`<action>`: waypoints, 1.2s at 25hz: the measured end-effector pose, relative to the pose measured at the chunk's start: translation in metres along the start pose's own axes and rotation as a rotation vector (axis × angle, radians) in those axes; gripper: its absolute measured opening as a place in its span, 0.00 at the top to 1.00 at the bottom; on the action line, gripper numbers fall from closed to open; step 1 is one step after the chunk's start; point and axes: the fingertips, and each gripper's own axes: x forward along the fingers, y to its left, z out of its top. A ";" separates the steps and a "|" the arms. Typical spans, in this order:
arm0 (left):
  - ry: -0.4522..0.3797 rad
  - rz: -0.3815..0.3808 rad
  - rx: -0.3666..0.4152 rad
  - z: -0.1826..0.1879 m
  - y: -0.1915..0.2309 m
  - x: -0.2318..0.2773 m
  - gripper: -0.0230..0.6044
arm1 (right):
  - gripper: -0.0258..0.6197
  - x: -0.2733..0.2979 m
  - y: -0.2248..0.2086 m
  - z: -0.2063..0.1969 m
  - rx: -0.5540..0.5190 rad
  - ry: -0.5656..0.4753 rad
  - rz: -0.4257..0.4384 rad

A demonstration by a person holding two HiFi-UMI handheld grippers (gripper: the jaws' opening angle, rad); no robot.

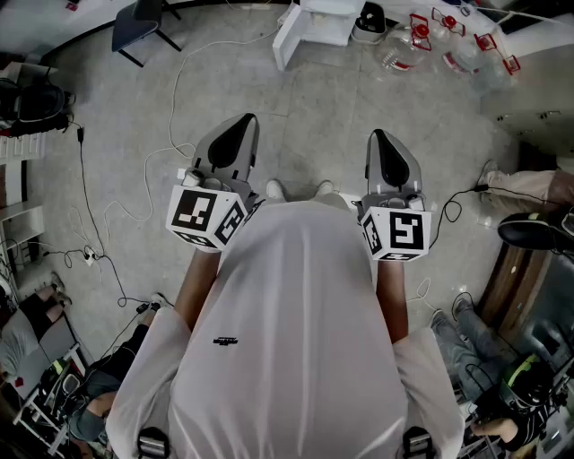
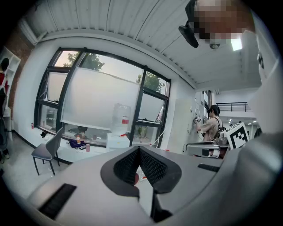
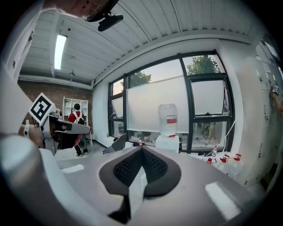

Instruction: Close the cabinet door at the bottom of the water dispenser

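The white water dispenser (image 1: 318, 22) stands on the floor at the top of the head view, well ahead of both grippers. A white panel (image 1: 285, 38) juts from its lower left side; I cannot tell for sure that it is the cabinet door. In the gripper views the dispenser (image 2: 118, 140) (image 3: 167, 142) stands far off by the window with a clear bottle (image 3: 168, 119) on top. My left gripper (image 1: 242, 121) and right gripper (image 1: 381, 136) are held level at chest height, side by side, pointing toward it. Both are shut and hold nothing.
Several clear bottles with red handles (image 1: 439, 36) lie right of the dispenser. A grey chair (image 1: 134, 22) stands to its left. Cables (image 1: 117, 215) trail over the floor on the left. A seated person's legs (image 1: 520, 184) and a dark stool (image 1: 534, 233) are at the right.
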 end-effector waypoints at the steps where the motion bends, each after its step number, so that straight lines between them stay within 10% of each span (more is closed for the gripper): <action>1: 0.000 -0.005 0.003 0.001 -0.005 0.001 0.96 | 0.95 -0.003 -0.002 0.000 0.001 0.004 -0.003; 13: -0.004 0.038 0.015 0.001 -0.042 0.020 0.96 | 0.95 -0.015 -0.043 -0.007 0.138 0.001 0.061; 30: 0.018 0.139 0.013 -0.008 -0.053 0.047 0.96 | 0.95 -0.013 -0.089 -0.020 0.070 -0.003 0.132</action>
